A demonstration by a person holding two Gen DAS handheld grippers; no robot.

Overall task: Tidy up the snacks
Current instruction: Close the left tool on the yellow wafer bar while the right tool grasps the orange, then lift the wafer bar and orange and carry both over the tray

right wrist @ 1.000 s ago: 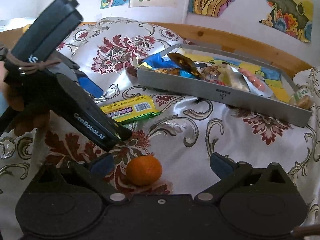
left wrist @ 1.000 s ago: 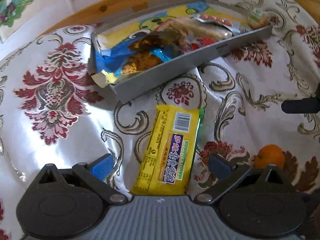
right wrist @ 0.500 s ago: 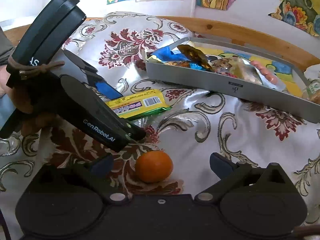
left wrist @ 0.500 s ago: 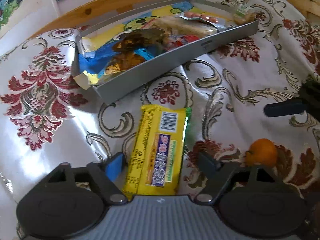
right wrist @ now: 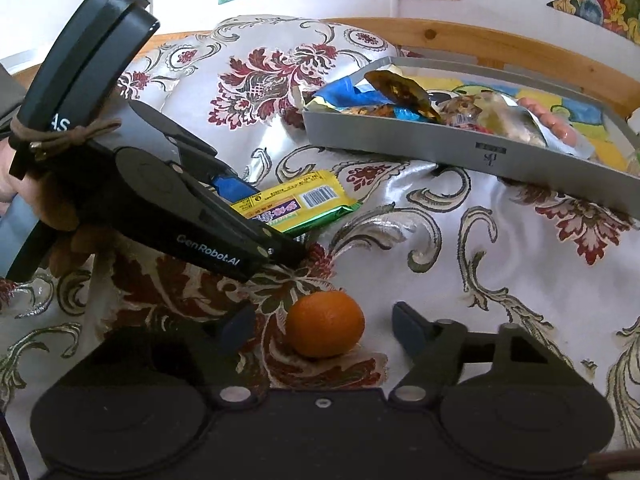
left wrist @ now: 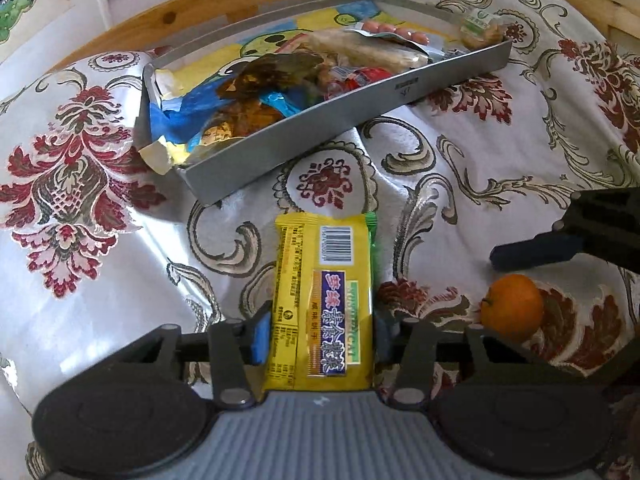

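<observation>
The left tool (left wrist: 320,336) has its two blue-padded fingers closed in on the sides of a flat yellow snack packet (left wrist: 324,300); the pads press the glossy wrapper at its near end, low in the centre of the left wrist view. The packet is a long rectangle with a barcode, a purple label strip and a green edge, and its far end lies on the cloth. In the right wrist view the same packet (right wrist: 296,204) sits in the middle left, with the left tool's black plastic body slanting across it.

The right tool (right wrist: 320,328) stands open, its fingers well apart on either side of a small round orange (right wrist: 325,329) with a dimpled skin; neither pad touches it. The fruit rests on the surface, which is covered by a shiny white tablecloth (right wrist: 440,280) patterned with red flowers and grey scrolls.

Beyond, in the upper right of that view, lies a shallow grey tray (right wrist: 460,152), straight-walled and rectangular, holding crinkled foil and plastic snack wrappers (right wrist: 400,96).
</observation>
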